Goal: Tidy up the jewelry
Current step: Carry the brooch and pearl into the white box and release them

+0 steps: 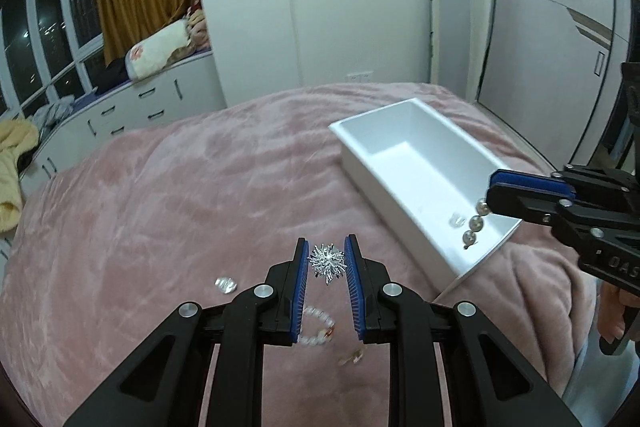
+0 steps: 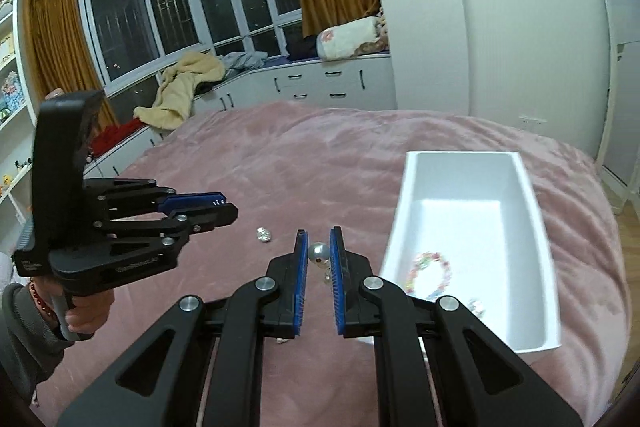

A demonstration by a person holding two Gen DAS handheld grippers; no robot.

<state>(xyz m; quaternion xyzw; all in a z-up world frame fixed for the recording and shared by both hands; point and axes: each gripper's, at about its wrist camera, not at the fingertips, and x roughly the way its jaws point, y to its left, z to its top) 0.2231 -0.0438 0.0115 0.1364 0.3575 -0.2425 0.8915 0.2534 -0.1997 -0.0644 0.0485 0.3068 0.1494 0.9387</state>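
Nearest in the left wrist view: left gripper (image 1: 327,261) above the pink blanket (image 1: 180,187), clenched on a spiky silver brooch (image 1: 326,262) pinched between its blue pads (image 1: 303,291). Under the fingers, on the blanket: a clear bead bracelet (image 1: 318,327), a small blurred gold-toned piece (image 1: 352,357), and to the left a small clear crystal piece (image 1: 225,284). Farther right, near the bed's right edge: a white box (image 1: 420,163), long and open-topped. Over its near end, the right gripper (image 1: 490,193), grasping a string of silver pearls (image 1: 474,223) by the top bead, the rest hanging down into the box beside a small clear piece (image 1: 457,219) on its floor.

From the right wrist view: top pearl (image 2: 318,251) clamped between the right gripper's (image 2: 319,251) pads. Inside the box (image 2: 532,195), at the near end, a colourful bead bracelet (image 2: 430,273). To the left, the left gripper (image 2: 224,209), held side-on above the blanket.
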